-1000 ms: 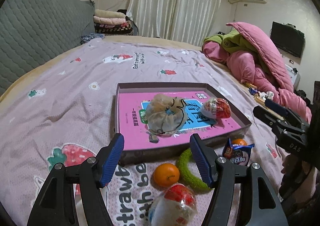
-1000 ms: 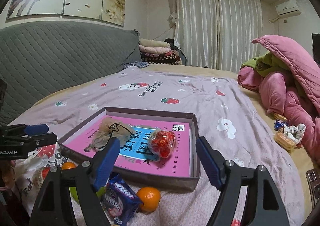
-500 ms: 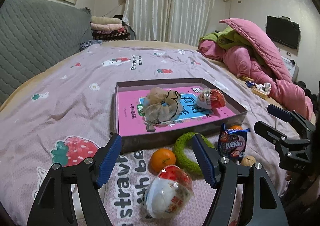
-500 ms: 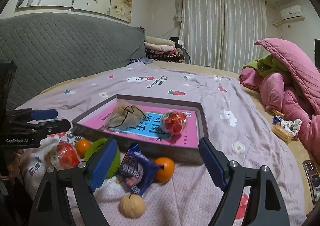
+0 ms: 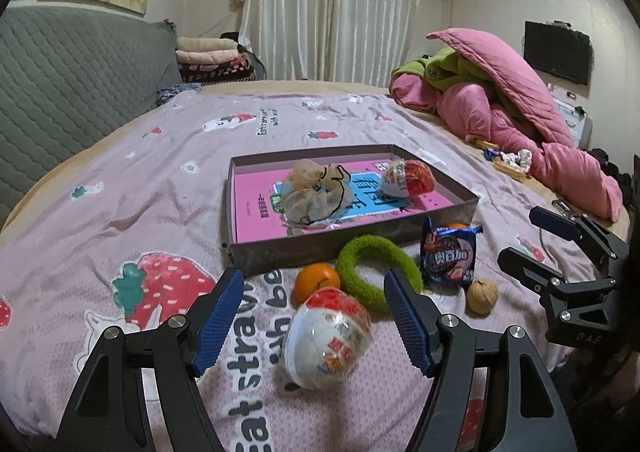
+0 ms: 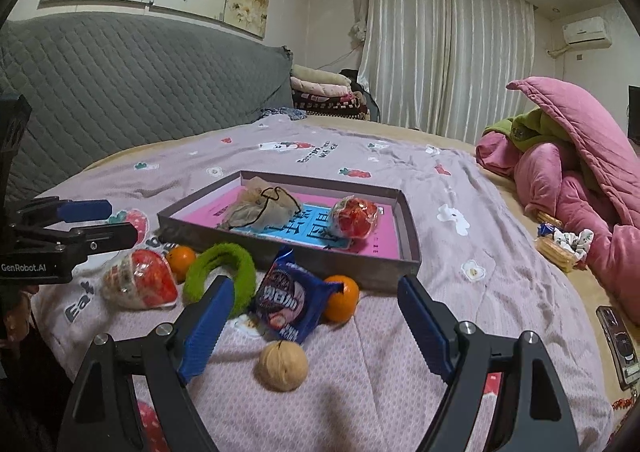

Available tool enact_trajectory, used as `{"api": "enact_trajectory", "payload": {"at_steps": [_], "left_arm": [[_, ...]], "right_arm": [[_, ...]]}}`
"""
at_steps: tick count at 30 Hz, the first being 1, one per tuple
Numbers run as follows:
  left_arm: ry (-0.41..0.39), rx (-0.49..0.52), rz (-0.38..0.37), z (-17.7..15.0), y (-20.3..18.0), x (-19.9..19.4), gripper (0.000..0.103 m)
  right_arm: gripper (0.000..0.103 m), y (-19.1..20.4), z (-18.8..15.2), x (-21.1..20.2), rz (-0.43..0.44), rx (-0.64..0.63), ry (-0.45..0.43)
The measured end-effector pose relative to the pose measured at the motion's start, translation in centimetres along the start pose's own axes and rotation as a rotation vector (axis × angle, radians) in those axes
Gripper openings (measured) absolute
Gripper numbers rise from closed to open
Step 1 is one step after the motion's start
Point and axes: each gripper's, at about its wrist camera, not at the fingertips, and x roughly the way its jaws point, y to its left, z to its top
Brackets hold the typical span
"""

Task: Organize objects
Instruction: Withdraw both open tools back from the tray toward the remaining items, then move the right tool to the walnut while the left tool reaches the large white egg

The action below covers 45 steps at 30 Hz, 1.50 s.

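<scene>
My left claw (image 5: 314,316) stands wide open above the bed (image 5: 120,211), its blue pads framing a wrapped red-and-white ball (image 5: 326,338) that lies on the bedspread between them, untouched by either pad. My right claw (image 6: 314,322) is likewise wide open and grips nothing; a walnut (image 6: 283,368) rests on the bedspread between its pads, clear of both. Near the middle of the bed lies a shallow box (image 6: 304,258) with a pink printed floor. Inside it, toward its left side, sits a beige drawstring pouch (image 6: 260,207); toward its right side sits a second wrapped ball (image 6: 354,217), red showing through the film. The loose things lie in a row along the box's near wall, between it and the bed's near edge. In the right wrist view, from left to right: the wrapped red-and-white ball, an orange (image 6: 181,256), a green fuzzy ring (image 6: 220,276), a blue snack packet (image 6: 290,298) and a second orange (image 6: 340,298) touching the packet's right edge, with the walnut just in front of the packet. The first orange touches the ring's left side. A heap of pink and green quilts (image 5: 500,99) lies at the bed's far right corner.
</scene>
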Motion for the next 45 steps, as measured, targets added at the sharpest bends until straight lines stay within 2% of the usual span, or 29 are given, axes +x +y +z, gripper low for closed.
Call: {"api": "enact_trajectory", "payload": {"at_steps": [13, 25, 36, 45], "left_arm": [[0.057, 0.006, -0.002, -1.9, 0.3, -0.1, 0.074], [0.076, -0.009, 0.009, -2.6, 1.1, -0.1, 0.074], [0.105, -0.044, -0.034, -3.1, 1.8, 1.2, 0.074], [0.123, -0.061, -0.067, -3.0, 1.6, 2.4, 0.074]], "right_arm": [[0.083, 0.7, -1.2, -0.5, 0.000, -0.015, 0.040], [0.083, 0.6, -2.0, -0.4, 0.000, -0.008, 0.079], [0.083, 0.7, -2.7, 1.2, 0.007, -0.005, 0.149], [0.083, 1.0, -3.0, 1.8, 0.013, -0.019, 0.171]]}}
